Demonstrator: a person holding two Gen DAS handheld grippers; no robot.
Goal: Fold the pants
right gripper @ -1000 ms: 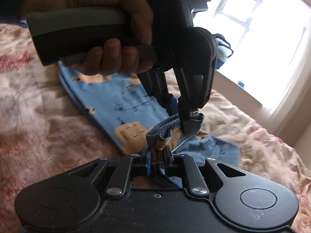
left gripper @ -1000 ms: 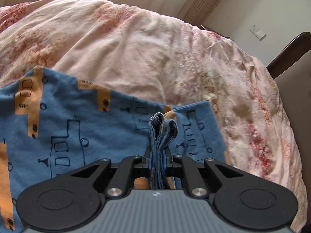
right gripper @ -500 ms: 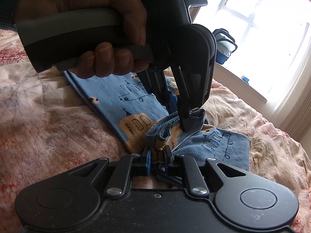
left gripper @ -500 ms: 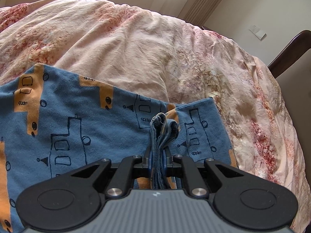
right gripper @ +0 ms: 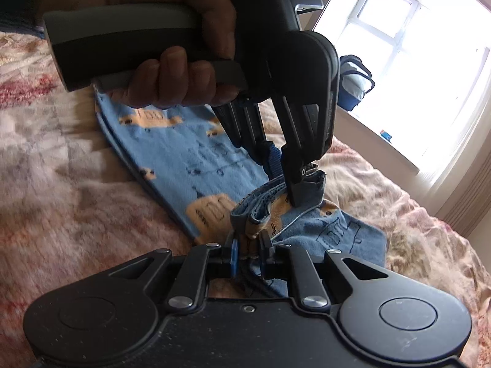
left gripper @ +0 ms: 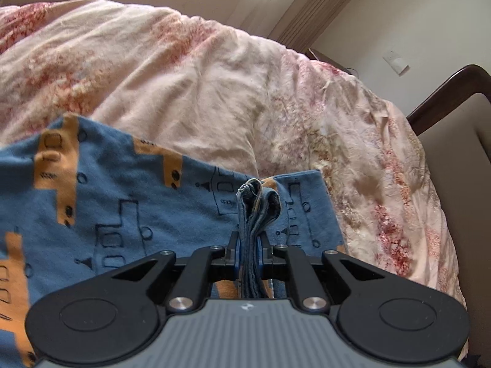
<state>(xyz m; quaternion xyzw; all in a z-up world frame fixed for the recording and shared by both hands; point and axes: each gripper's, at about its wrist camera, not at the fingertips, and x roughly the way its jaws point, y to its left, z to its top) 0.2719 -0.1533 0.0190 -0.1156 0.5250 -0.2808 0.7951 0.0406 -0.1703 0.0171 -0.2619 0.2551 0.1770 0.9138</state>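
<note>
Two tools, one bunched edge of cloth, and that is where this fold can come undone. The pants (left gripper: 129, 211), blue with orange vehicle prints, lie partly spread on the pink floral bed cover (left gripper: 214, 98), and their near edge is gathered up off it into thick pleats. The left tool (left gripper: 249, 245) is nearly closed, its pads clamped on a stack of several layers that pokes up between them; in the right wrist view that same left tool (right gripper: 291, 181) comes down from above with a hand (right gripper: 172, 70) wrapped round its grey grip. The right tool (right gripper: 248, 251) is also almost closed, pinching a neighbouring bunch of the edge, with what looks like a dark cord trailing below its pads. Here is the risk as I read it: each clamp bites a wad, not a single clean hem, so an inner layer could slide free once the fabric is lifted and the fold would land crooked. The tools sit close together, so pulling them apart unevenly may twist the edge instead of stretching it flat. The cover beneath is soft and rumpled, so dragging could snag it and carry wrinkles into the fold. And that cord, if caught, could tug the fabric askew on release.
</note>
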